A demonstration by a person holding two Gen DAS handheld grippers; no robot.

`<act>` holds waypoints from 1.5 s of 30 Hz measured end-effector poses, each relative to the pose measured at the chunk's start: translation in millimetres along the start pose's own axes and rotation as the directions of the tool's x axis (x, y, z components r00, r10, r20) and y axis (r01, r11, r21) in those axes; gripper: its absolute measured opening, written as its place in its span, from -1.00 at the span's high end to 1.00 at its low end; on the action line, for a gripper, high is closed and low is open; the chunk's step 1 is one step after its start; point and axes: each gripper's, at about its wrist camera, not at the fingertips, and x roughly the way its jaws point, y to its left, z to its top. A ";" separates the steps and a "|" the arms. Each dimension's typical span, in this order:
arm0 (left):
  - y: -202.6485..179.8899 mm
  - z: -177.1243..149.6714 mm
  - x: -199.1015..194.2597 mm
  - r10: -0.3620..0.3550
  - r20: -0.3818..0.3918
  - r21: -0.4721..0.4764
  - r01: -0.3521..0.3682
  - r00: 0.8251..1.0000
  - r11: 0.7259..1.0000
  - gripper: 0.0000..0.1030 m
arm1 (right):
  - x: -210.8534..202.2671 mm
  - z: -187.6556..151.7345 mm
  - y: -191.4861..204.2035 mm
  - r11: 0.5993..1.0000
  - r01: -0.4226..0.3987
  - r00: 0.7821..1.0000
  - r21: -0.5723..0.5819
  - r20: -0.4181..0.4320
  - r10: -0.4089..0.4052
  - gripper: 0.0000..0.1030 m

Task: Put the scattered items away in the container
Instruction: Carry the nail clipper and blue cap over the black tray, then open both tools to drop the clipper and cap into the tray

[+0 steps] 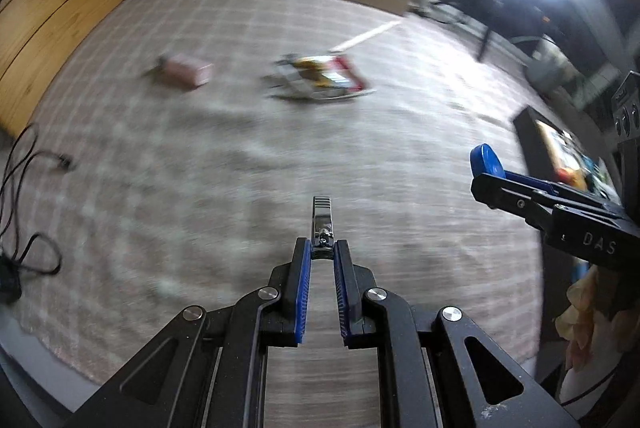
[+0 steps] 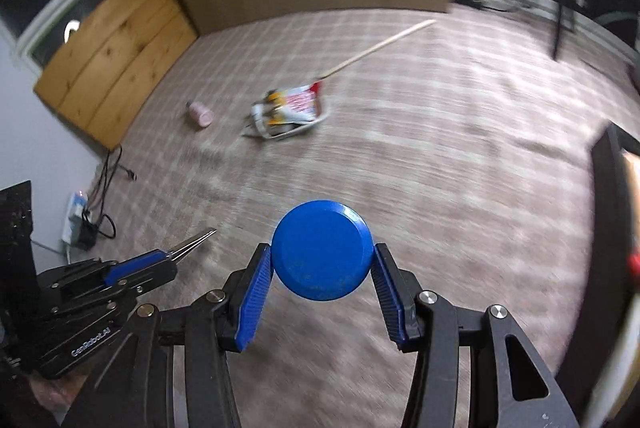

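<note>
Two grippers are seen above a checked carpet (image 1: 200, 163). At the left, a pink bottle (image 2: 201, 114) is laid on its side, with a white container (image 2: 286, 119) of packets just to its right. A metal nail clipper (image 1: 322, 224) is pinched at the tips of the left gripper (image 1: 322, 252). Further right, a blue round lid (image 2: 322, 252) is clamped by its edges between the fingers of the right gripper (image 2: 322, 264), off the carpet.

Blue disc (image 2: 321, 251) between right gripper (image 2: 322, 270) pads
</note>
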 end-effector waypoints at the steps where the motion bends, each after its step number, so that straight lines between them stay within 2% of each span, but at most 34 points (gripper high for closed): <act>1: -10.3 1.0 -0.2 -0.013 -0.001 0.022 0.013 1.000 1.000 0.75 | -7.5 -3.1 -6.7 1.000 0.002 1.000 0.016 0.010 -0.003 0.10; 5: -64.5 5.0 -2.6 -0.085 -0.009 0.130 0.085 0.996 0.988 0.75 | -46.7 -26.6 -44.9 0.993 0.019 0.998 0.115 0.062 -0.026 0.10; 8: -109.3 4.1 -5.4 -0.146 -0.026 0.217 0.149 0.989 0.965 0.75 | -71.3 -44.6 -67.8 0.983 0.038 0.994 0.178 0.091 -0.055 0.10; 15: -213.4 -14.5 -12.2 -0.274 -0.115 0.401 0.297 0.955 0.866 0.75 | -140.9 -111.1 -136.3 0.925 0.113 0.975 0.362 0.141 -0.174 0.10; 19: -257.8 -31.0 -8.4 -0.308 -0.176 0.467 0.355 0.935 0.810 0.75 | -168.6 -152.4 -169.9 0.869 0.160 0.956 0.468 0.146 -0.254 0.10; 22: -278.7 -42.2 -4.2 -0.316 -0.216 0.496 0.383 0.924 0.779 0.75 | -183.9 -178.7 -188.5 0.830 0.168 0.947 0.532 0.146 -0.285 0.10; 28: -311.1 -66.1 5.3 -0.309 -0.283 0.553 0.418 0.908 0.721 0.75 | -194.0 -203.5 -206.7 0.788 0.199 0.932 0.583 0.136 -0.336 0.10; 32: -318.2 -74.0 8.5 -0.304 -0.304 0.567 0.428 0.903 0.704 0.75 | -192.1 -210.8 -215.7 0.774 0.193 0.933 0.603 0.131 -0.334 0.10; 39: -322.9 -79.4 7.8 -0.309 -0.324 0.573 0.446 0.894 0.687 0.75 | -186.5 -208.1 -216.1 0.782 0.199 0.935 0.591 0.126 -0.333 0.10; 40: -323.0 -79.5 7.3 -0.313 -0.334 0.569 0.455 0.889 0.685 0.70 | -185.3 -206.8 -215.4 0.782 0.212 0.933 0.586 0.115 -0.340 0.09; 42: -321.5 -78.4 7.7 -0.312 -0.351 0.554 0.464 0.883 0.691 0.20 | -186.6 -204.8 -213.6 0.780 0.231 0.928 0.581 0.109 -0.356 0.02; 45: -316.8 -76.0 4.8 -0.320 -0.329 0.555 0.456 0.888 0.696 0.15 | -192.5 -204.2 -211.8 0.778 0.232 0.922 0.584 0.124 -0.368 -0.12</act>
